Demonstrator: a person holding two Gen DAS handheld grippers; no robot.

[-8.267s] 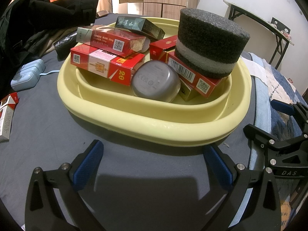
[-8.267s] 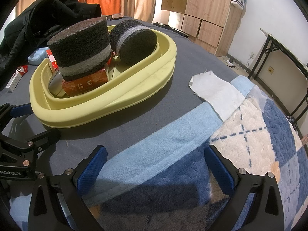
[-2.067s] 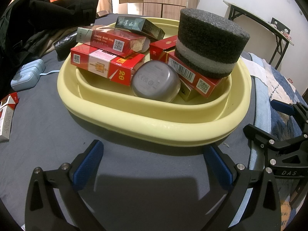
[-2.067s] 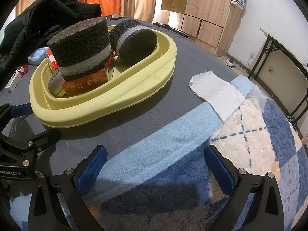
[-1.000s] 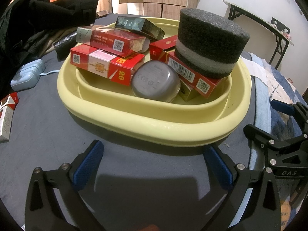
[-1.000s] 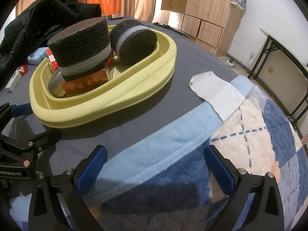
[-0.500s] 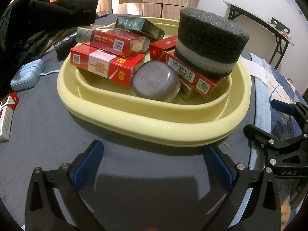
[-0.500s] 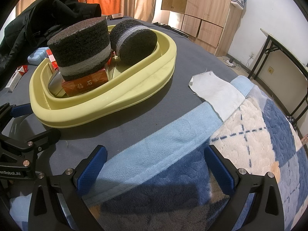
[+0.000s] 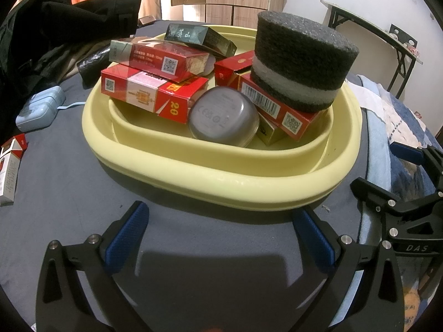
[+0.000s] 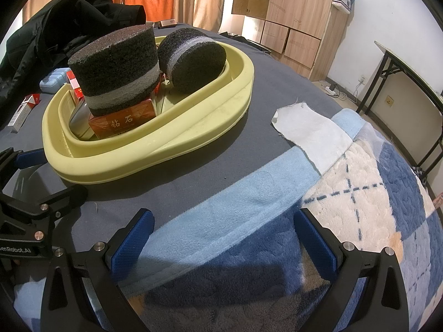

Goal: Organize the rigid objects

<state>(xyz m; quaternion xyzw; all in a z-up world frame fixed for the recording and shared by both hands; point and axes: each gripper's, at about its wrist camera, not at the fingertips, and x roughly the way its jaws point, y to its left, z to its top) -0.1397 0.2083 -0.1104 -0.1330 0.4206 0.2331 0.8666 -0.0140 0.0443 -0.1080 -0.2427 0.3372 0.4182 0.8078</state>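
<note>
**Pale yellow plastic basin and its load**

Location: the pale yellow oval plastic basin [image 9: 221, 177] fills the centre of the left wrist view, on grey bedding.

Contents: red cardboard cigarette packs [image 9: 155, 94], light, stiff but crushable, so take them across the narrow faces; a grey rounded metal-look case [image 9: 224, 117], likely slippery; a dark grey foam cylinder with a pale band [image 9: 301, 61], soft and light.

One red-and-white pack [image 9: 9, 171] lies outside, at far left.

Your left gripper [image 9: 218, 238] and right gripper [image 10: 221, 235] both stand wide and empty.

Left wrist view sits low and near, facing the yellow basin [image 9: 221, 174] head-on. Right wrist view faces it obliquely from its right. Both share the basin.
</note>
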